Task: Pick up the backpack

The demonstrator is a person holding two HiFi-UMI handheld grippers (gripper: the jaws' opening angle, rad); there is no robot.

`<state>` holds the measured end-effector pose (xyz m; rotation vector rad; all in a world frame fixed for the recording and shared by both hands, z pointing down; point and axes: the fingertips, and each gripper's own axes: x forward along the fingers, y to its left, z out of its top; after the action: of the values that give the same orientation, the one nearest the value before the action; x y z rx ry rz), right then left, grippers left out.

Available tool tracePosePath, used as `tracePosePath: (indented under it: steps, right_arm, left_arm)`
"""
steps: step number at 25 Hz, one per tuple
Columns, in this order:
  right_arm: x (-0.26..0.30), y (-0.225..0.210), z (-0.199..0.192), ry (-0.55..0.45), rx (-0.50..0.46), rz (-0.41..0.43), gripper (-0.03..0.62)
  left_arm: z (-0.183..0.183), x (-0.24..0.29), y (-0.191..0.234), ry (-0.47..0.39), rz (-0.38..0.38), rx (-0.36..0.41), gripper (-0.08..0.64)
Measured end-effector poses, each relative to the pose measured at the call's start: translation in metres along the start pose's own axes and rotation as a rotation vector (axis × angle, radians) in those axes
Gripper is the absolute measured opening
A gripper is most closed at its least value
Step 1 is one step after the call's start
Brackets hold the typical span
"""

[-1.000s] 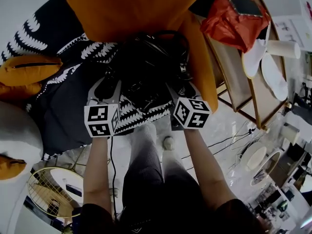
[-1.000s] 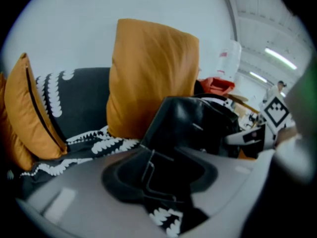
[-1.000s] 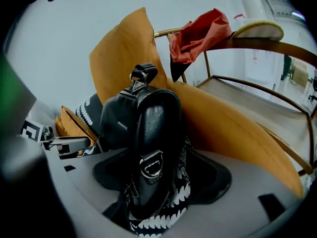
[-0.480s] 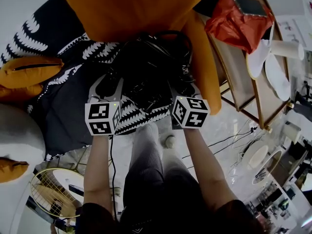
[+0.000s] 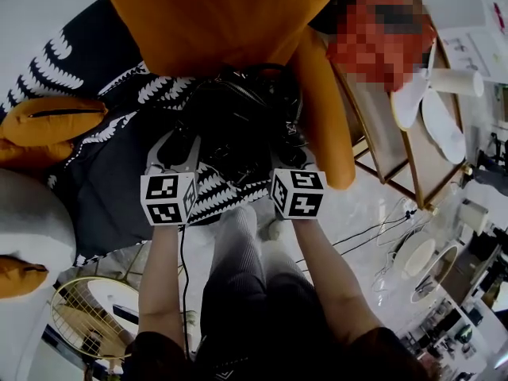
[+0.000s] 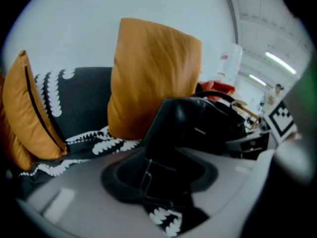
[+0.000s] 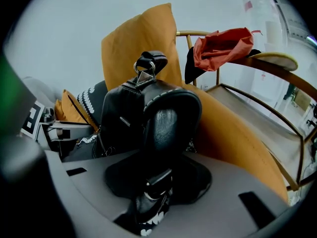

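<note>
A black leather backpack point(image 5: 238, 121) sits upright on a sofa covered by a black-and-white patterned throw point(image 5: 119, 157), leaning on a big orange cushion point(image 5: 222, 14). Both grippers are at its near side. My left gripper point(image 5: 179, 143) is shut on a black strap of the backpack point(image 6: 198, 123), which rises from between the grey jaws point(image 6: 163, 182). My right gripper point(image 5: 283, 155) has its jaws closing on the other padded strap point(image 7: 166, 125), which fills the gap between them point(image 7: 154, 187). The bag's top handle and metal ring point(image 7: 145, 68) show in the right gripper view.
A second orange cushion point(image 5: 48, 117) lies at the left of the sofa. A gold-framed side rack point(image 5: 397, 141) stands to the right, with red cloth point(image 7: 220, 46) on it. A round wire basket point(image 5: 91, 316) and cables point(image 5: 373, 228) are on the floor beside the person's legs.
The right gripper has rolled a little and shifted slightly left, and its jaws have come together around the strap. The left gripper has stayed put.
</note>
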<state>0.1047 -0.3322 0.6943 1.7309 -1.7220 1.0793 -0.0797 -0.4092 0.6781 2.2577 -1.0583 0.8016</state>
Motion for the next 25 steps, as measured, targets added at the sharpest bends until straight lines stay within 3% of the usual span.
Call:
tracePosePath:
  steps: [8, 25]
  right_arm:
    - [-0.013, 0.013, 0.0, -0.002, 0.001, 0.053, 0.067]
    - [-0.072, 0.059, 0.015, -0.106, -0.105, 0.202, 0.044]
  left_arm:
    - [0.001, -0.026, -0.001, -0.018, 0.028, -0.034, 0.189]
    - [-0.002, -0.102, -0.023, -0.096, 0.089, -0.08, 0.19]
